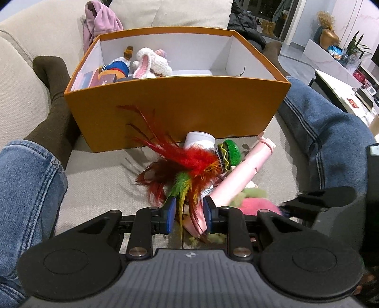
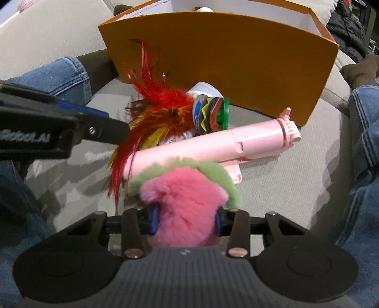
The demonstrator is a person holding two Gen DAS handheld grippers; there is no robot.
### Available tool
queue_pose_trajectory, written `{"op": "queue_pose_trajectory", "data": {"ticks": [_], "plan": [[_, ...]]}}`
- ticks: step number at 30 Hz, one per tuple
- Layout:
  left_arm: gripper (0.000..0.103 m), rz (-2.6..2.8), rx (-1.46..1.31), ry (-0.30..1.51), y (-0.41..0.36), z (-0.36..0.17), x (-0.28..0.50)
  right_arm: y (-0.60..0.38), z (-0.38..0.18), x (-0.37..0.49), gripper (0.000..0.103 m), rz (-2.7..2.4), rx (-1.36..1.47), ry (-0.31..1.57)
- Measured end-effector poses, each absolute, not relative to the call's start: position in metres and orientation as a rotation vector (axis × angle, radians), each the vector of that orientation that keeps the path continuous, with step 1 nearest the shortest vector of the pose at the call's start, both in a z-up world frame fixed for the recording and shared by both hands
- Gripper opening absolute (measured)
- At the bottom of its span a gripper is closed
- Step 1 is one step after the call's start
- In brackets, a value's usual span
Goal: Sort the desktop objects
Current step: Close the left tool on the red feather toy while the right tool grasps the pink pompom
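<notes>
An orange box (image 1: 180,106) with white inner walls stands on the beige sofa and holds knitted toys (image 1: 151,62) and small boxes. In front of it lie a feather shuttlecock (image 1: 189,165), a white jar (image 1: 200,139), a pink tube-shaped device (image 1: 239,175) and a pink-and-green plush toy (image 2: 187,201). My left gripper (image 1: 189,214) is partly open around feather tips and the tube's near end. My right gripper (image 2: 186,221) is shut on the plush toy; it shows at the right of the left wrist view (image 1: 317,199).
The person's jeans-clad legs (image 1: 30,189) and dark socks (image 1: 54,78) flank the box on both sides. A pink garment (image 1: 99,21) and cushions lie behind the box. A white table (image 1: 343,85) stands far right.
</notes>
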State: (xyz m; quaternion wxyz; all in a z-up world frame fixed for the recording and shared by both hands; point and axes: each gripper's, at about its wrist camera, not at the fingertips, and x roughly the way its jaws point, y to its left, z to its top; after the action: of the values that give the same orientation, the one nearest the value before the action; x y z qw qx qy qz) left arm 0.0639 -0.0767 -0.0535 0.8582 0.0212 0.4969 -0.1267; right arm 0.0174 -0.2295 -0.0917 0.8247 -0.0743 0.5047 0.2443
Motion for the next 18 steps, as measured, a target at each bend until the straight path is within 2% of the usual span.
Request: {"op": "queue_pose_trajectory", "data": {"ticks": [2, 4, 5, 6, 7, 16, 18], "plan": [[0.03, -0.264, 0.048, 1.044, -0.075, -0.054, 0.066, -0.238, -0.087, 0.017, 0.043, 0.486, -0.172, 1.071], [0.038, -0.265, 0.047, 1.043, -0.073, -0.056, 0.07, -0.25, -0.081, 0.018, 0.043, 0.444, -0.182, 1.064], [0.042, -0.265, 0.049, 1.041, -0.073, -0.058, 0.073, -0.256, -0.079, 0.02, 0.043, 0.428, -0.177, 1.064], [0.052, -0.265, 0.053, 1.039, -0.072, -0.06, 0.075, -0.262, -0.077, 0.022, 0.043, 0.414, -0.171, 1.064], [0.054, -0.266, 0.058, 1.035, -0.073, -0.061, 0.078, -0.267, -0.075, 0.025, 0.043, 0.4, -0.161, 1.064], [0.054, -0.264, 0.081, 1.081, -0.084, -0.092, 0.102, -0.287, -0.081, 0.045, 0.044, 0.315, -0.167, 1.036], [0.04, -0.241, 0.075, 1.083, -0.083, -0.098, 0.105, -0.285, -0.083, 0.047, 0.045, 0.321, -0.161, 1.031]]}}
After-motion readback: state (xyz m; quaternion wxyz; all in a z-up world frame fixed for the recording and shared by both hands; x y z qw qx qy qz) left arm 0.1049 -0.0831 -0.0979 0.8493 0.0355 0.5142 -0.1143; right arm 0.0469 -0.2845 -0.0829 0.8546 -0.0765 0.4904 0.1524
